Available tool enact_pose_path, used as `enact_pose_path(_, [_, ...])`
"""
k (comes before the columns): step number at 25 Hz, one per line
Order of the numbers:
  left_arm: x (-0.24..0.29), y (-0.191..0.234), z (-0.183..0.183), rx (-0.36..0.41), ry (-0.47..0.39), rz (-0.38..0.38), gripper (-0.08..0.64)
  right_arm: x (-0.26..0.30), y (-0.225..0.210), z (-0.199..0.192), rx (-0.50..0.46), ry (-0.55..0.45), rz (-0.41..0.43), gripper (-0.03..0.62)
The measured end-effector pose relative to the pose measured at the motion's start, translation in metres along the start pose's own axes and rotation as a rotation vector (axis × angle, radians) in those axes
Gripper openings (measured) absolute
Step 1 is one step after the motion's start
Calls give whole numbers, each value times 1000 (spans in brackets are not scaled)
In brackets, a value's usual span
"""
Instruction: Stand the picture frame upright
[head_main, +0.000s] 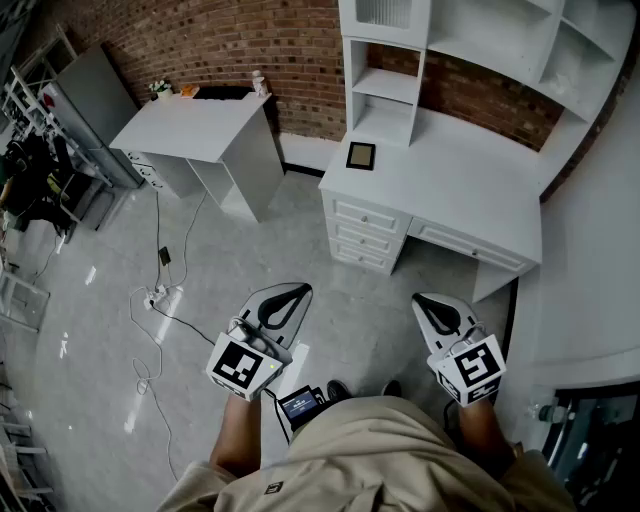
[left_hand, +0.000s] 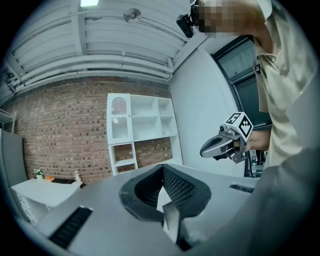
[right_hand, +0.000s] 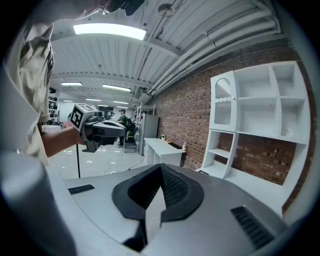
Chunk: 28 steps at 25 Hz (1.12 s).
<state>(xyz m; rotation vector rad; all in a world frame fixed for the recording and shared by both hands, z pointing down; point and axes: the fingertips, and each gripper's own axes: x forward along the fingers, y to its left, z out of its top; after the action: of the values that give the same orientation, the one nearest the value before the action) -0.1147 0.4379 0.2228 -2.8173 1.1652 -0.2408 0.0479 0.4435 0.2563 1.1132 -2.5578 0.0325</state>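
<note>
Work on the task has not begun. The picture frame (head_main: 360, 155) lies flat on the white desk (head_main: 470, 190), near its left end by the foot of the shelf unit, well apart from me. I hold my left gripper (head_main: 290, 292) and right gripper (head_main: 428, 302) over the floor, each with jaws pressed together on nothing. As I judge it, everything is left: reach the desk, grip the frame, stand it up.
</note>
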Motion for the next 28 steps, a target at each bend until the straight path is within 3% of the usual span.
enact_pose_path(17, [-12,23,-16,-12,-10,-25,6,22,7,15,55,-56,-45,3])
enact_pose_path(28, [31,30,-28,-32,9,-77,6,32,-31,1,89,-19,-96,3])
